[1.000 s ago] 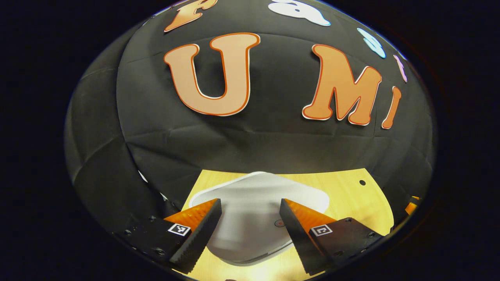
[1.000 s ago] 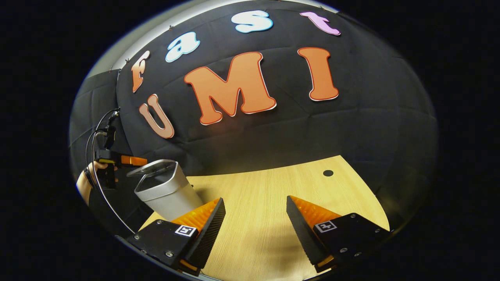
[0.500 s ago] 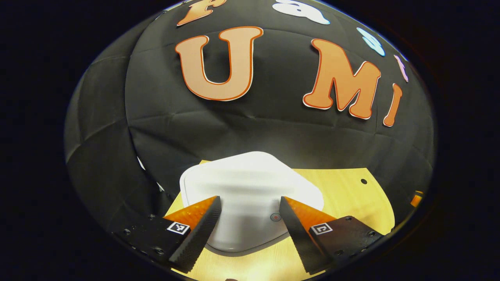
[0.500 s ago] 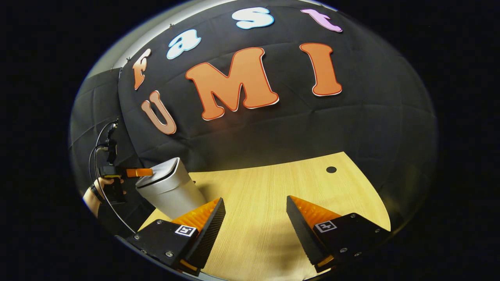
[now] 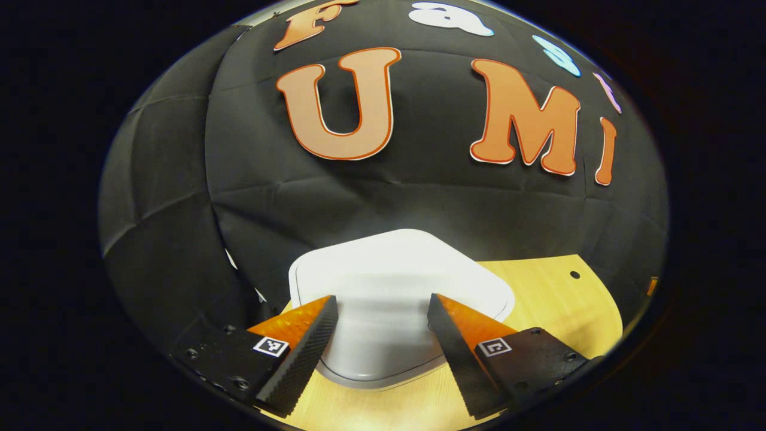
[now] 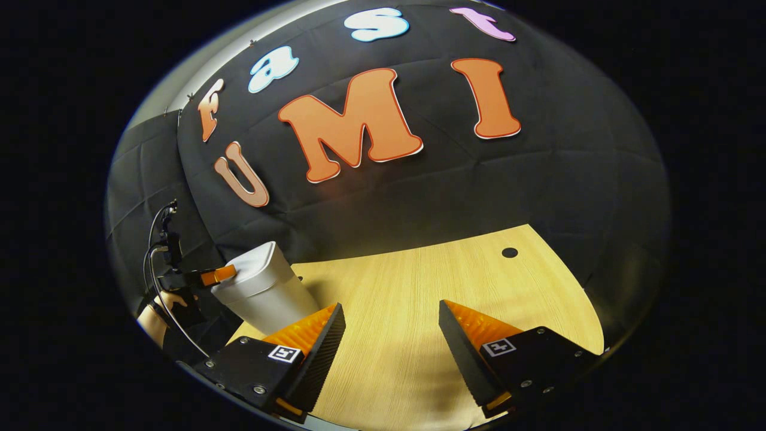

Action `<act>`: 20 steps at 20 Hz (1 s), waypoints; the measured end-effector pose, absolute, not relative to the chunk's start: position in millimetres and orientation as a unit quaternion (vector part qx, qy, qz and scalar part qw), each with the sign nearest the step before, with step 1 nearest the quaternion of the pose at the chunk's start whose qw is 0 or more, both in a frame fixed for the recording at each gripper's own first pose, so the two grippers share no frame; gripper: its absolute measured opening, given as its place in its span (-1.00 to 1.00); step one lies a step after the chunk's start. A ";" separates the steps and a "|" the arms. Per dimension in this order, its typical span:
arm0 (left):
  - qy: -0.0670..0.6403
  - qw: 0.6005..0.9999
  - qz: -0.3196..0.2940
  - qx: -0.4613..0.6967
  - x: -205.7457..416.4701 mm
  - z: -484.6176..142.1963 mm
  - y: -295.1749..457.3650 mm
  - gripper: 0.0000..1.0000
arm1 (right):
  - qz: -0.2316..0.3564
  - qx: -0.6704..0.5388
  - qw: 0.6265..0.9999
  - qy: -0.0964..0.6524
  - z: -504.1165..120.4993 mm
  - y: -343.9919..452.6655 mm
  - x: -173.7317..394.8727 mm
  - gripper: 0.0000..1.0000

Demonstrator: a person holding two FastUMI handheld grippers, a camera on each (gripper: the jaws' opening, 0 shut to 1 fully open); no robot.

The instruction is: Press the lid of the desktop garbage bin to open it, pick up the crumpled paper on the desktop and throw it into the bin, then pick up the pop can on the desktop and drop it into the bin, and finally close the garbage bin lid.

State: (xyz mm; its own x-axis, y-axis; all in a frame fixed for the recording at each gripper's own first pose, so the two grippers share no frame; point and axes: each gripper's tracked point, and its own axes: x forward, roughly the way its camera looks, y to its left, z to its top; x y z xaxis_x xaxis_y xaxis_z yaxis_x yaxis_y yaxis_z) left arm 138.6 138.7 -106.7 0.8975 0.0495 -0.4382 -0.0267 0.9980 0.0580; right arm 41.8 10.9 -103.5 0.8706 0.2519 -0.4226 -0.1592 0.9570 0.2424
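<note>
Garbage bin point(image 5: 395, 281) lid down, unlabelled, left gripper point(image 5: 383, 323) fingers apart over it, right gripper point(image 6: 392, 335) fingers apart above desk point(image 6: 419, 287).

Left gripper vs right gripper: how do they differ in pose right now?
1. The left gripper sits at the white bin lid, fingers at the lid's near edge; the right gripper hangs over bare wooden desktop, apart from the garbage bin.
2. The left gripper has the lid between its open fingers; the right gripper has nothing between its own.

Shared: both jaws stand open, holding nothing.
</note>
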 end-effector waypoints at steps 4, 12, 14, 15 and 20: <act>0.197 0.980 0.021 0.012 145.9 -97.7 139.2 0.95 | 0.105 0.074 0.965 0.228 -105.3 11.8 44.0 0.88; 0.215 0.976 0.045 -0.015 147.2 -94.8 141.4 0.91 | 0.094 0.080 0.969 0.213 -91.2 4.0 49.0 0.88; 0.216 0.975 0.051 -0.017 148.7 -93.0 142.0 0.90 | 0.090 0.081 0.971 0.208 -87.1 1.9 52.0 0.88; 0.216 0.975 0.050 -0.021 149.0 -92.2 140.9 0.90 | 0.089 0.081 0.971 0.206 -84.6 1.1 52.7 0.88; 0.196 0.979 0.039 -0.034 149.1 -75.7 125.8 0.92 | 0.086 0.075 0.974 0.195 -75.3 0.2 58.5 0.88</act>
State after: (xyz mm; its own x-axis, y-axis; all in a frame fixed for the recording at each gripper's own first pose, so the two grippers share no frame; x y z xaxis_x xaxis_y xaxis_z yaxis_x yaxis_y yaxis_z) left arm 149.1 125.8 -75.7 0.9203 0.0628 -0.3862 -0.0894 0.9947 -0.0513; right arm 58.5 0.2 -75.3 0.9086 0.1979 -0.3677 -0.1389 0.9737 0.1808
